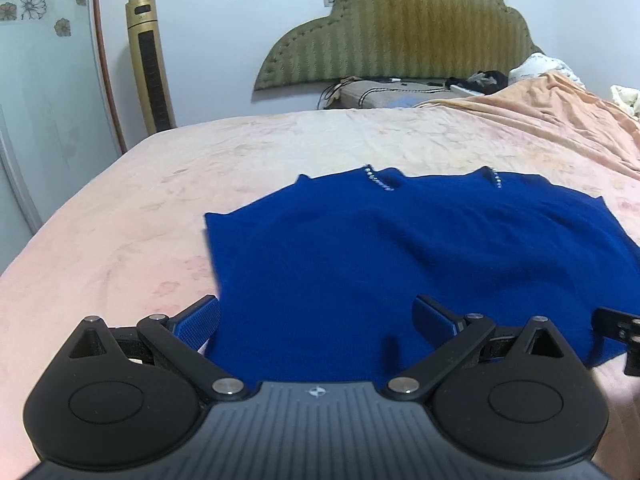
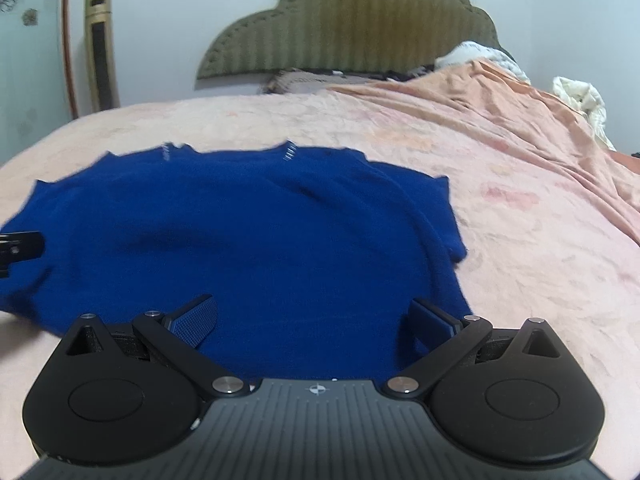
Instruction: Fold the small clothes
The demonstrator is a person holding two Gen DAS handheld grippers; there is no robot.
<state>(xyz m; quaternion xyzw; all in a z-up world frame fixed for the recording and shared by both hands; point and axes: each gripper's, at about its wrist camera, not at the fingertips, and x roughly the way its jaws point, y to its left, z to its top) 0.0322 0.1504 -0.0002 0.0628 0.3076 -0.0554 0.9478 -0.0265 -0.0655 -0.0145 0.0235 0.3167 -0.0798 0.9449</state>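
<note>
**Both tools wide over the garment**

The left tool (image 1: 318,320) and right tool (image 2: 314,318) gape wide, gripping nothing, above the near hem of a deep-blue knit garment (image 1: 400,240) lying spread on the pale pink bed (image 1: 140,220).

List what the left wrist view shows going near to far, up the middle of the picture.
Left gripper, jaws open → blue garment spread flat → bare pink bedsheet → olive padded headboard against the wall.
</note>
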